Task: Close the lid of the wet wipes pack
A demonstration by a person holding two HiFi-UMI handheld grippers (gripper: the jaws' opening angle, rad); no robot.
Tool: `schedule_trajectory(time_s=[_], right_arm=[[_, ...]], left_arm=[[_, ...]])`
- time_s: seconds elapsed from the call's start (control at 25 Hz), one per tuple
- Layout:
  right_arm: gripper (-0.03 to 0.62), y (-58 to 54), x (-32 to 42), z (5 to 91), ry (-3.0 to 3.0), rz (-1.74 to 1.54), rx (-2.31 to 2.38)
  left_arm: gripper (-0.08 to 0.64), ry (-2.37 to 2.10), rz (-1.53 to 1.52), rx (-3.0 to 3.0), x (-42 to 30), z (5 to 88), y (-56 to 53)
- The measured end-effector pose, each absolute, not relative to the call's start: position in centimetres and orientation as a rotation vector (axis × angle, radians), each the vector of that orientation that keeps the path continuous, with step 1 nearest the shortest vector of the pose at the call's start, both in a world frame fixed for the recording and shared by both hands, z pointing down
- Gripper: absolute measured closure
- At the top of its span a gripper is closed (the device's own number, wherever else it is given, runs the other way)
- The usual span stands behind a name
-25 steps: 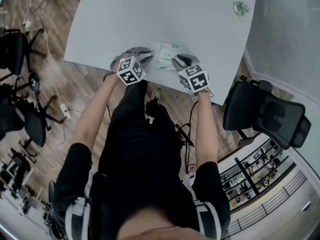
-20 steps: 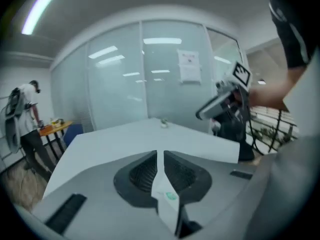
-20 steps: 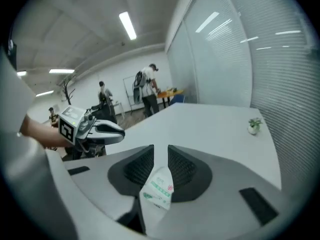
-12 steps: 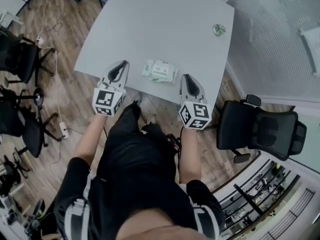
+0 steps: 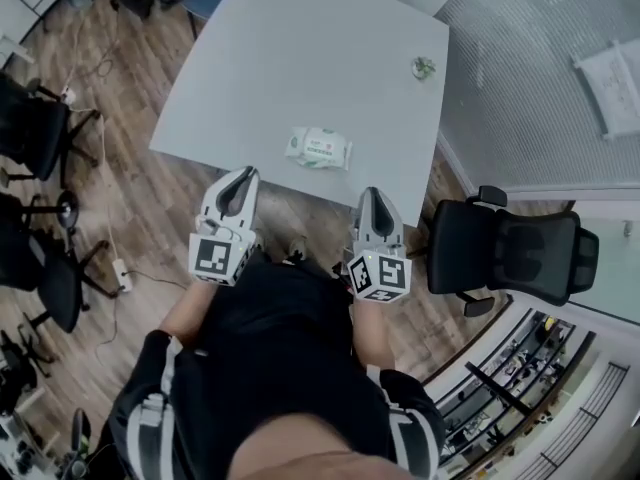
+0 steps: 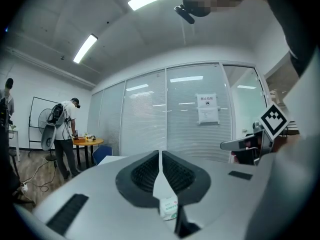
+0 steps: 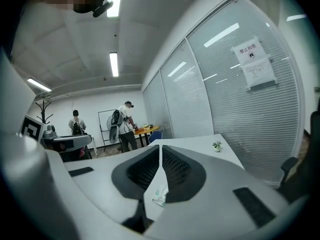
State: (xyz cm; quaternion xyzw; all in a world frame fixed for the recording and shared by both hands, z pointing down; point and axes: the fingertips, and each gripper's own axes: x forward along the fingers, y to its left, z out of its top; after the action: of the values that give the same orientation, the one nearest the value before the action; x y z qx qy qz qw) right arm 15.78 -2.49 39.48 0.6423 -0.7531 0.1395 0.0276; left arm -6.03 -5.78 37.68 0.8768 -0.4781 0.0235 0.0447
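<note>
The wet wipes pack [image 5: 320,148], white with green print, lies flat near the front edge of the white table [image 5: 300,48]; its lid is too small to judge. Both grippers are raised and held back from the table, pointing about level over it. My left gripper [image 5: 243,175] is to the pack's near left, and my right gripper [image 5: 372,197] is to its near right. Neither touches the pack. In the left gripper view my left gripper [image 6: 160,154] has its jaws closing, tips almost together, nothing between; the pack [image 6: 169,207] shows below. My right gripper [image 7: 161,149] is the same, above the pack [image 7: 160,196].
A small potted plant [image 5: 423,67] stands at the table's far right. A black office chair [image 5: 510,248] is to the right of the table and more chairs [image 5: 40,128] to the left. A glass wall runs behind. People [image 7: 125,124] stand at a far round table.
Both grippers have left the pack, risen and drawn back toward the body, with their jaws narrowing. The pack stays on the table.
</note>
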Motion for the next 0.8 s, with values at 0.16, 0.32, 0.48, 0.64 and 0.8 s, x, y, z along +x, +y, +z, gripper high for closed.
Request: schedule_trajectory(time_s=[0.16,0.32,0.48,0.64,0.8], right_arm=[[0.554,-1.2,14.5,39.9,-2.3,0.435,2.009],[0.566,-0.6,14.0,40.1,-2.288,0.436,2.041],[0.571,-0.7,13.7,39.4,-2.287,0.414,2.066],[0.571,-0.8,13.6,39.2,-2.279,0.405,2.081],[0.571,-0.7,13.5,39.2,-2.27,0.407,2.088]], left_arm=[[0.522,-1.427,0.041,2.705,-6.6,37.2,-5.2],[0.522,-1.396,0.01,2.724,-6.9,37.0,-5.4],[0.522,-1.398,0.017,2.724,-7.2,36.9,-5.5],[0.522,-1.376,0.014,2.727,-7.0,37.0,-5.6],[0.522,-1.354,0.008,2.733,-6.8,36.9,-5.5]])
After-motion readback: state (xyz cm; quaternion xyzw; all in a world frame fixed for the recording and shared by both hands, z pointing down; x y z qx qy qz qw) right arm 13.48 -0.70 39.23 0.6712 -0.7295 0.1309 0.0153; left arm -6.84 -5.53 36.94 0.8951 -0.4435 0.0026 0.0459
